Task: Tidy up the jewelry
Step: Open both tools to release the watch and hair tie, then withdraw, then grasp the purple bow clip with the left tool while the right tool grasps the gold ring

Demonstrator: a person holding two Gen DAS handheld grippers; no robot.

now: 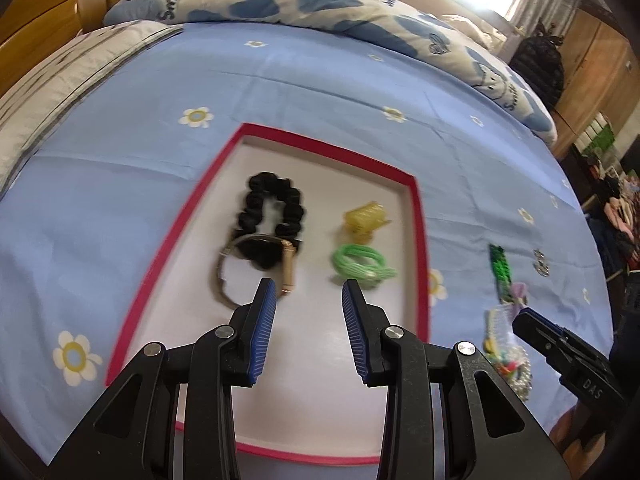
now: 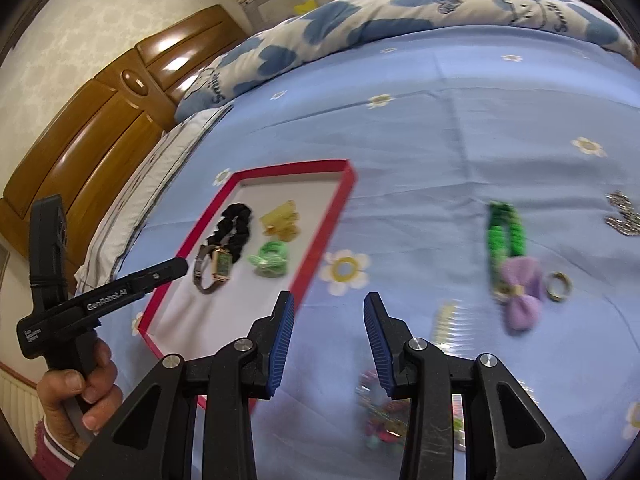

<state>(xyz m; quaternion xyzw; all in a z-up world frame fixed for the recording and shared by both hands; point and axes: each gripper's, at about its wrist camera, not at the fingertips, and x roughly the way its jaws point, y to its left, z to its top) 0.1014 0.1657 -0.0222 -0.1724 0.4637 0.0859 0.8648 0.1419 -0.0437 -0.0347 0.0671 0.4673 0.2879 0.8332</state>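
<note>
Jewelry is half sorted: four pieces lie in the red-rimmed tray (image 1: 420,240). Both the left gripper (image 1: 308,312) and the right gripper (image 2: 328,332) are held released and empty; next, the beaded bracelet (image 2: 380,420) near the bed's near edge should be grasped.

1. red-rimmed tray (image 1: 416,216) on the bed holds a black scrunchie (image 1: 274,204), watch (image 1: 256,268), yellow claw clip (image 1: 366,218) and green hair ties (image 1: 360,266).
2. green braided band (image 2: 502,236), purple bow (image 2: 522,294) and ring (image 2: 559,286) lie outside on the sheet.

Blue bedsheet (image 2: 460,128) dotted with white daisies spreads wide, a blue-and-white cloud-print quilt (image 1: 280,0) bunched along its far edge, a grey-white pillow (image 1: 52,80) beside it, the glossy wooden headboard (image 2: 100,120) behind and a black backpack (image 1: 538,68) off by the wardrobe.
</note>
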